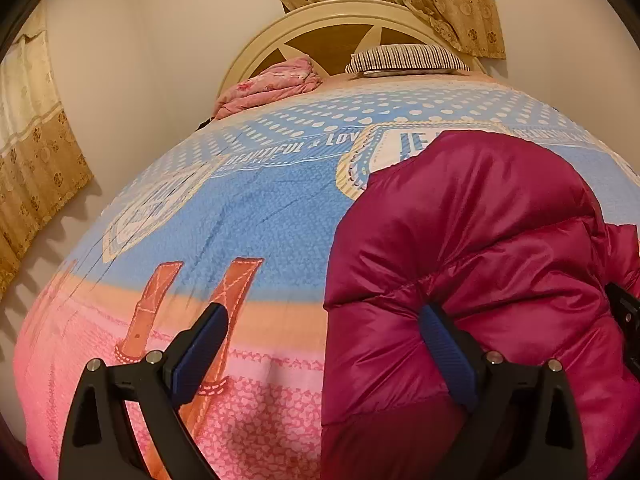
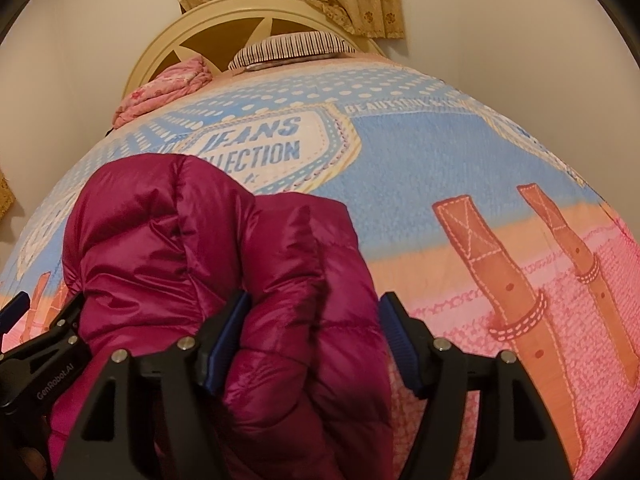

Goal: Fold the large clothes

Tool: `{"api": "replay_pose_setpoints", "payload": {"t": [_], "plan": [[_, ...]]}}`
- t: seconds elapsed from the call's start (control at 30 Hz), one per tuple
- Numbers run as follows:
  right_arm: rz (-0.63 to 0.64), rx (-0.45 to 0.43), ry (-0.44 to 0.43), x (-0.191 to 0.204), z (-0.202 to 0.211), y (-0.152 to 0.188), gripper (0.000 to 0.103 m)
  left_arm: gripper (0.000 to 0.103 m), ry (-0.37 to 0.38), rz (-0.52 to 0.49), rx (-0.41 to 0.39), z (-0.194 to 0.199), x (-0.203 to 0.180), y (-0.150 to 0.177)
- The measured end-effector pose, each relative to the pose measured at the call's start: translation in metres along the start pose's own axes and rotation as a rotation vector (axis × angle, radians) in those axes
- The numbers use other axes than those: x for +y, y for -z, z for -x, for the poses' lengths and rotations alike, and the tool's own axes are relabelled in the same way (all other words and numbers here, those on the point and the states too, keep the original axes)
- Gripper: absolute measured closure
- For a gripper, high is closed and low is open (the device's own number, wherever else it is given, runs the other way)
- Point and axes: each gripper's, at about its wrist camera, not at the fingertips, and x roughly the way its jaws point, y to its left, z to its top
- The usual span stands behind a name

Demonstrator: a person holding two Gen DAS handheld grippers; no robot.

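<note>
A magenta puffer jacket (image 1: pixel 480 240) lies bunched in thick folds on the bed's patterned cover (image 1: pixel 240 208). My left gripper (image 1: pixel 324 344) is open at the jacket's left edge: its right finger presses into the fabric and its left finger is over the bare cover. My right gripper (image 2: pixel 314 336) is open with a thick fold of the jacket (image 2: pixel 224 240) between its fingers. The left gripper also shows at the left edge of the right wrist view (image 2: pixel 44 320).
The bed cover (image 2: pixel 440 160) is blue and pink with printed belts and lettering. A pink folded blanket (image 1: pixel 268 88) and a striped pillow (image 1: pixel 404 58) lie by the cream headboard (image 1: pixel 320 24). Patterned curtains (image 1: pixel 40 176) hang at left and behind the bed.
</note>
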Motion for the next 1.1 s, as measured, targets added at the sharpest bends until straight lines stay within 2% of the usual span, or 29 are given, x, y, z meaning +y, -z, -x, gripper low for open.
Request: {"api": "replay_pose_setpoints", "payload": {"t": [1.1], "plan": [[-0.021,0.055,-0.034,-0.009,-0.017,0.007,0.028,0.004,0.061,0.039,0.036,-0.017,0.007,0.006]]}}
